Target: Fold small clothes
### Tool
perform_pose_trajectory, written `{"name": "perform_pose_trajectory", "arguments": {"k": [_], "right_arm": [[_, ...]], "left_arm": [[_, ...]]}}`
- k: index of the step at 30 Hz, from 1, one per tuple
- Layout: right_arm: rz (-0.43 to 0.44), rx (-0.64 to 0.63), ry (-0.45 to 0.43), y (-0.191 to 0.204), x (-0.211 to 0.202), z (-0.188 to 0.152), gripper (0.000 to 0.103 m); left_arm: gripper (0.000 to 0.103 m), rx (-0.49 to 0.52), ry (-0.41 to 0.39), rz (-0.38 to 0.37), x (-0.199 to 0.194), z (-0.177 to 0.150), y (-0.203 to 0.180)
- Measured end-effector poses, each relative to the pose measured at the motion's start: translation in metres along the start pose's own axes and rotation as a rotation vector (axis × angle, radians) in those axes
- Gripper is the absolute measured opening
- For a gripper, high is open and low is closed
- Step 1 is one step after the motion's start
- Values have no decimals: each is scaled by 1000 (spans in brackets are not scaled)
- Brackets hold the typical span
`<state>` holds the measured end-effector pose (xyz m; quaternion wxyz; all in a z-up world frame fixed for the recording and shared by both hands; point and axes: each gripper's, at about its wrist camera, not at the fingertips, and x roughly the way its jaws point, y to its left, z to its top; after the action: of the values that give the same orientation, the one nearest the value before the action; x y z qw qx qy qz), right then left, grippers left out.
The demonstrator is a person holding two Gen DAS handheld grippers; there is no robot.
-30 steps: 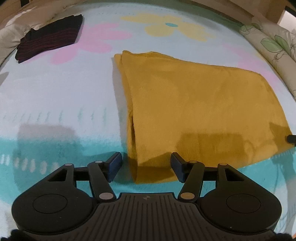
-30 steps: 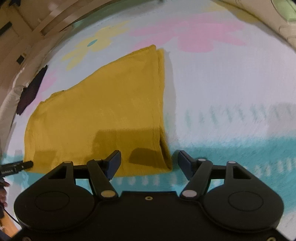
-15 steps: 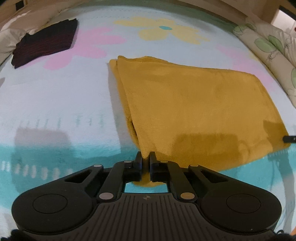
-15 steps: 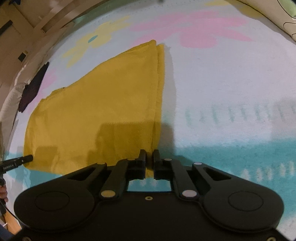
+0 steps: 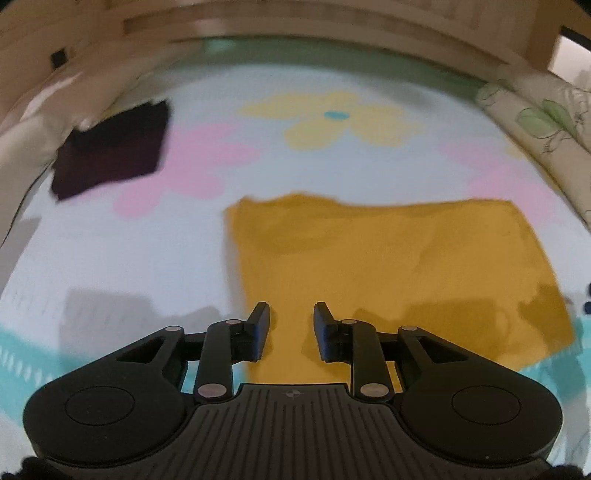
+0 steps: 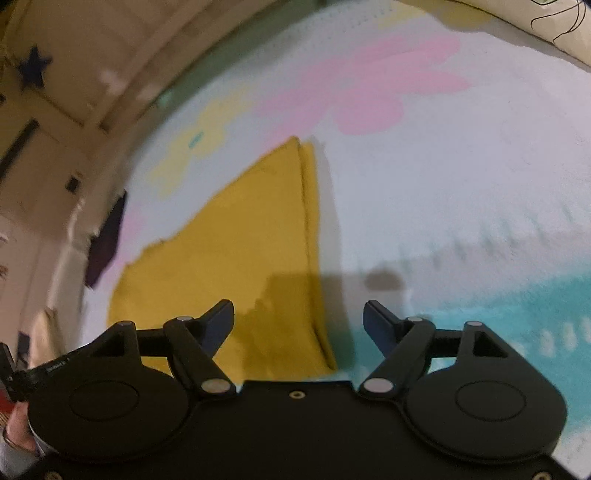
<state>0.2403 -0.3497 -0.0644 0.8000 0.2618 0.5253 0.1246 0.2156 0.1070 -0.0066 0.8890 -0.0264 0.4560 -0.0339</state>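
Flowered bedspread [image 5: 332,166], seemingly wooden headboard [image 5: 332,22]

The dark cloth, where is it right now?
The dark cloth lies far left in the left wrist view, beside a pink flower print, apart from the yellow cloth.

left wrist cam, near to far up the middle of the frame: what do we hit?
Left claw, jaws open → yellow cloth lying flat on the flowered sheet → yellow flower print → wooden headboard. The dark folded garment lies off to the far left, outside that line.
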Motion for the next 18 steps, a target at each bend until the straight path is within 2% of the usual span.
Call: {"name": "perform_pose_trajectory", "arguments": {"k": [5, 8, 9, 12, 18], "right_arm": [[26, 24, 30, -4, 21, 0, 80], [16, 21, 51, -4, 37, 3, 80], [17, 21, 56, -4, 41, 4, 84], [44, 11, 48, -2, 43, 7, 96], [102, 11, 24, -5, 58, 24, 96]], "left_arm": [[26, 51, 29, -70, 27, 16, -43], [26, 36, 47, -111, 48, 24, -62], [26, 21, 55, -122, 56, 26, -66], [26, -4, 84, -128, 77, 28, -78], [28, -12, 126, -131, 108, 26, -96]]}}
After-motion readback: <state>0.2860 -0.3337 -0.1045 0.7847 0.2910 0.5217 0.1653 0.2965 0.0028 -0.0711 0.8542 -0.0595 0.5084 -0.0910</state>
